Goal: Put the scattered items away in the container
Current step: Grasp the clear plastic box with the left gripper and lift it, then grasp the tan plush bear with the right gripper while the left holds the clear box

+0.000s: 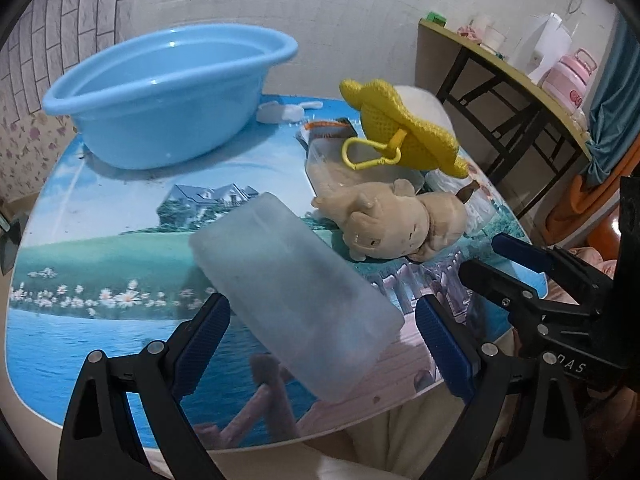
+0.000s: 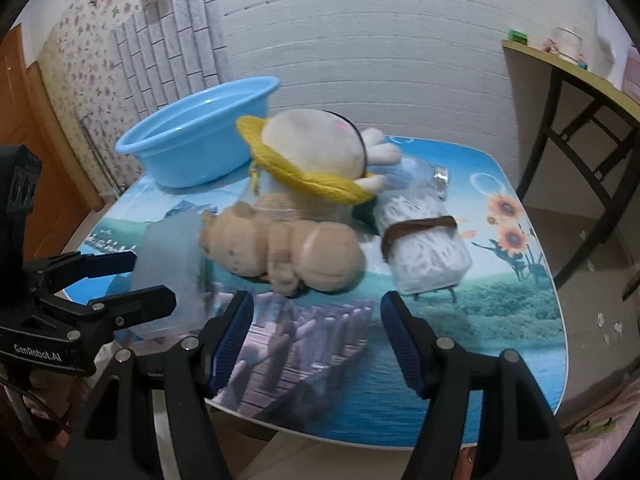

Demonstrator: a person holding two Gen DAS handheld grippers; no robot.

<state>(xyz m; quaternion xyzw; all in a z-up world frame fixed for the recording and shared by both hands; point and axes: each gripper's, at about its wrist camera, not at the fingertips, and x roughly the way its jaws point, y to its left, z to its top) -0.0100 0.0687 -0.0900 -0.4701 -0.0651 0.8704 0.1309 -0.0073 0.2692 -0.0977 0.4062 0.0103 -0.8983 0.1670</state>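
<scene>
Beside the blue basin (image 1: pixel 160 96), which sits at the far left corner of the printed tabletop (image 1: pixel 100 264), everything else is still scattered and the basin has nothing in it. I use the basin as my reference.

My left gripper (image 1: pixel 322 328) hangs over the near edge of the table, well apart from the basin on its near side. A frosted translucent box (image 1: pixel 292 300) lies tilted between my left fingers (image 1: pixel 204 344); both blue pads stand off its sides with visible gaps, so that jaw is released, not pinching.

My right gripper (image 2: pixel 316 336) is also on the near side, further right of the basin. Its jaws are parted with only the tabletop print between them, grasping nothing. In the left wrist view this gripper pokes in from the right edge.

A tan plush animal (image 2: pixel 280 248) lies on its side toward the near right of the basin, just beyond my right fingertips, not touched. A yellow knit hat (image 1: pixel 404 124) with a yellow clip (image 1: pixel 370 154) sits right of the basin, on a pale plush (image 2: pixel 320 148) that rests on a clear jar; blur, can't tell exact contact. A second clear jar of white strands (image 2: pixel 424 240) with a brown strap lies furthest right of the basin. Small white bits (image 1: pixel 280 111) lie just beside the basin's right wall, too small to identify.
</scene>
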